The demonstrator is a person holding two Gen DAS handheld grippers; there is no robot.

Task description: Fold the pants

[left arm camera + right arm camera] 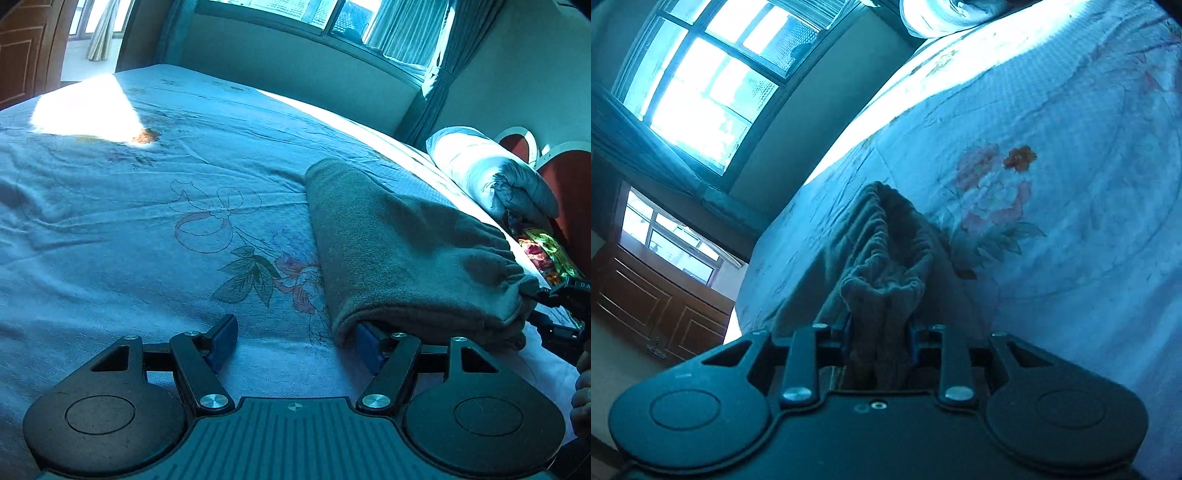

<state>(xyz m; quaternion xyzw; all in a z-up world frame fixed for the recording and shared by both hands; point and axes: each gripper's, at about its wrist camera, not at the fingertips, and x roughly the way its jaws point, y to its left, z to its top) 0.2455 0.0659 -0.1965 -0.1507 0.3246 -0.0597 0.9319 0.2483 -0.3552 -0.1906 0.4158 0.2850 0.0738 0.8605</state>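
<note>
The grey pants (pixel 406 251) lie folded in a thick bundle on the bed, right of centre in the left wrist view. My left gripper (pixel 295 336) is open, low over the sheet; its right finger (pixel 367 341) is tucked under the bundle's near edge, its left finger (pixel 223 338) is on bare sheet. My right gripper (pixel 879 350) is shut on the pants' gathered elastic waistband (pixel 886 258) and holds it bunched between the blue pads. It also shows at the right edge of the left wrist view (pixel 561 299), gripping the waistband end.
The bed has a pale flowered sheet (pixel 166 221). A rolled white and grey quilt (pixel 491 173) lies at the far right by a red headboard (pixel 569 177). A window (pixel 701 85) with curtains and a wooden door (pixel 657 306) stand beyond the bed.
</note>
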